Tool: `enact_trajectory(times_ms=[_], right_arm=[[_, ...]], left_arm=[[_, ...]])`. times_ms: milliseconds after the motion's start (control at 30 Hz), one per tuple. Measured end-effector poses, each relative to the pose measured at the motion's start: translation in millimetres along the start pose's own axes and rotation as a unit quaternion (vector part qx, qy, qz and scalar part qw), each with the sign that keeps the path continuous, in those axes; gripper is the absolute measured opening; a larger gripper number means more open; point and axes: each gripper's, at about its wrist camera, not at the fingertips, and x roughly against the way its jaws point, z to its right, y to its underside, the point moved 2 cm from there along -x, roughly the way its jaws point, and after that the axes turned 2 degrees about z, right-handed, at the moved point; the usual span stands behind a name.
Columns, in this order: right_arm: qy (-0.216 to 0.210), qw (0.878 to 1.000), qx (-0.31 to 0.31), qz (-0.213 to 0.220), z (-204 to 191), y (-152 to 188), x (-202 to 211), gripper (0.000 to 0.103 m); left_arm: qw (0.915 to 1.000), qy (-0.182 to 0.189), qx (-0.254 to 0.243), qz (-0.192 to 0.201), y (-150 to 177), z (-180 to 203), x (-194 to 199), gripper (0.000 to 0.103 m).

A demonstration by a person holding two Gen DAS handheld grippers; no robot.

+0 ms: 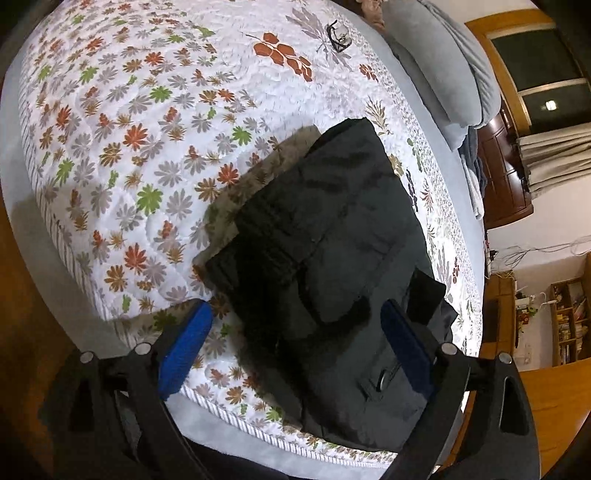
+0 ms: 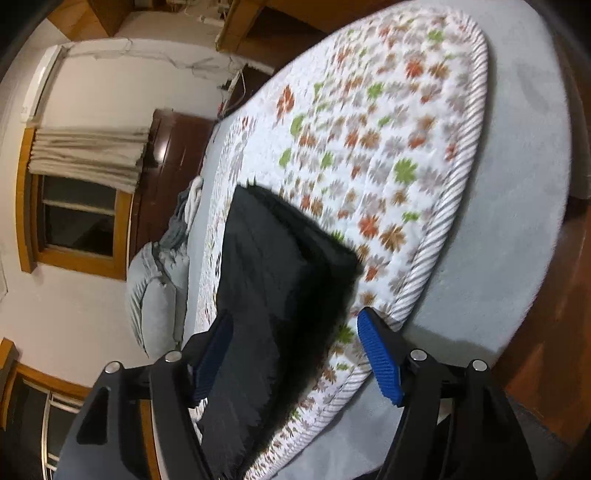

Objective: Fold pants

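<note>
A: The dark, nearly black fabric pants lie folded into a thick rectangular bundle on the white quilted bedspread printed with orange, green and grey flowers, close to its striped corded edge.

B: From the left wrist view I can make out a button and a slit near the bottom of the bundle. The right wrist view shows the pants only as a blurred dark slab.

A: And the grippers?

B: The left gripper is spread wide, blue ribbed pads apart, the pants showing between them with nothing pinched. The right gripper is also spread; one pad hangs over the dark cloth, the other over the bedspread border, and neither presses on anything.

A: What else does one view give that the other doesn't?

B: The left one shows a pair of dark-framed glasses lying far up the bedspread, well apart from the pants, and an open wooden bookshelf by the wall. The right one shows a white wall air conditioner above a wood-framed window with a gathered pale curtain.

A: Both catch the grey pillows at the head of the bed, and the pale grey sheet beyond the bedspread's edge.
</note>
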Motion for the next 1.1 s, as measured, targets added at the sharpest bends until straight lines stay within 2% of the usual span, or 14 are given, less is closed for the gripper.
enact_trajectory(times_ms=[200, 467, 667, 833, 1100], right_arm=[[-0.016, 1.0, -0.006, 0.001, 1, -3, 5, 0.075], [-0.027, 1.0, 0.008, -0.006, -9, -7, -14, 0.075], [-0.058, 0.998, 0.003, -0.009, -1, -6, -21, 0.075], [-0.08, 0.997, 0.013, -0.004, -8, -13, -27, 0.075], [-0.111, 0.994, 0.004, -0.005, 3, -8, -35, 0.073]], left_arm=[[1.0, 0.006, 0.001, -0.002, 0, -2, 2, 0.093], [0.9998, -0.012, -0.013, -0.003, 2, 1, -2, 0.094], [0.9998, -0.016, -0.01, 0.006, 2, 2, -4, 0.094], [0.9993, -0.034, -0.016, 0.008, 4, 7, -7, 0.094], [0.9983, -0.054, -0.019, 0.011, 5, 14, -10, 0.094]])
